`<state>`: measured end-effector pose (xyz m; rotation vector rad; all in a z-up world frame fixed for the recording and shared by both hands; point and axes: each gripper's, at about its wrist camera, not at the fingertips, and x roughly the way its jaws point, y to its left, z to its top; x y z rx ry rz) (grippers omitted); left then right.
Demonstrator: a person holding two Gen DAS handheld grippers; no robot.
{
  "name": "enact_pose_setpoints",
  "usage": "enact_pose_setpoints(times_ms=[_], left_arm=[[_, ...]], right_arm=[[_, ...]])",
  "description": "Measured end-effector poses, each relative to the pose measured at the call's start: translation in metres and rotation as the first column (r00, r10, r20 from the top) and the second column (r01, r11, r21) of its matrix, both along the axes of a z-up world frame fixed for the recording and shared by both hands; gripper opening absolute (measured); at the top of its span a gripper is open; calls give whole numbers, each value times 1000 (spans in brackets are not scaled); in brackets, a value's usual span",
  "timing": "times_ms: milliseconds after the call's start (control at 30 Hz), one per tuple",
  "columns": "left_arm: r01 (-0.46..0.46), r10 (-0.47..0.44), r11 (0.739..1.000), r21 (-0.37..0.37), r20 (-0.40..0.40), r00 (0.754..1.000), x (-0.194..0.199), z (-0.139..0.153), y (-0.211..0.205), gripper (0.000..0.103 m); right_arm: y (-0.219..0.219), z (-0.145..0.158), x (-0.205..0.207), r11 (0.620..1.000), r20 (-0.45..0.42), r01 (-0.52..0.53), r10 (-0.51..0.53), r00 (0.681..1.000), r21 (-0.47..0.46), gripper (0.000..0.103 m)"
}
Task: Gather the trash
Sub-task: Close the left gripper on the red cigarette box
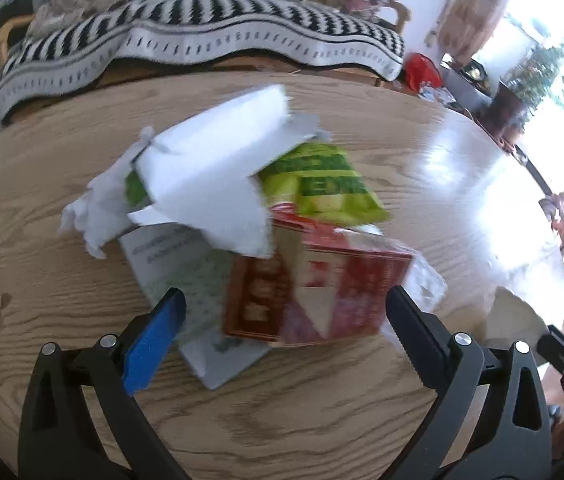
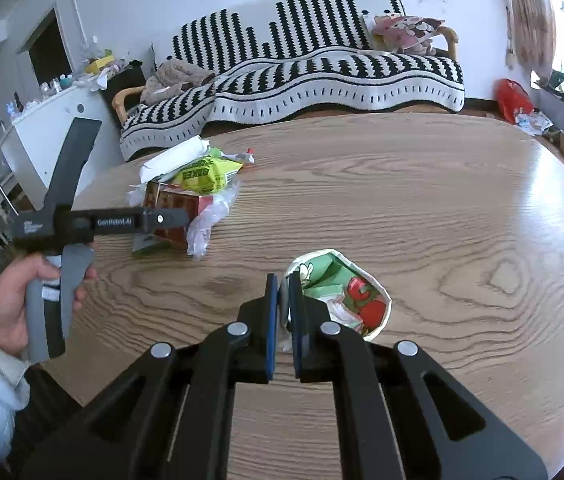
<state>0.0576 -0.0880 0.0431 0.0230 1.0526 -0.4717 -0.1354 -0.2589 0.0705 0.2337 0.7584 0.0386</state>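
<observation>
Right wrist view: right gripper (image 2: pixel 283 312) pinches the torn green-and-red paper wrapper (image 2: pixel 346 296). Left gripper (image 1: pixel 282 312), fingers spread, straddles the red cardboard box (image 1: pixel 314 296) in the trash pile.

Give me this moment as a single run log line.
left tool: open, at trash pile | right tool: shut on crumpled tomato-print paper wrapper | red cardboard box: on wooden table

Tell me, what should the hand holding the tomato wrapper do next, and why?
Probably carry it left to the trash pile. The right hand-held gripper is shut on the tomato wrapper, which sits apart from the pile on the wooden table. The left hand-held gripper is open at the pile, around the red box.
</observation>
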Motion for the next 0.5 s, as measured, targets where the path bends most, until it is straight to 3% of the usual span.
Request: enact_pose_setpoints(times_ms=[100, 167, 233, 267, 300, 333, 500], left_arm=[[-27, 27, 1000, 11, 9, 1000, 5, -1, 8, 97], [-20, 20, 1000, -2, 12, 1000, 5, -1, 11, 91], [-14, 14, 998, -65, -4, 1000, 7, 0, 15, 57], [-10, 9, 997, -80, -14, 1000, 8, -1, 15, 49], [2, -4, 997, -82, -16, 1000, 7, -2, 14, 34], [13, -15, 995, -94, -24, 1000, 7, -3, 13, 29], [42, -41, 990, -131, 10, 999, 1, 4, 10, 28]], right_arm=[[1, 1, 2, 1000, 9, -8, 8, 1000, 13, 7], [0, 1, 3, 1000, 13, -13, 13, 1000, 25, 7], [0, 1, 5, 999, 15, -18, 18, 1000, 32, 7], [0, 1, 5, 999, 16, -19, 19, 1000, 32, 7], [0, 0, 5, 999, 17, -19, 19, 1000, 32, 7], [-1, 0, 5, 999, 17, -18, 18, 1000, 33, 7], [-2, 0, 5, 999, 15, -7, 6, 1000, 40, 7]])
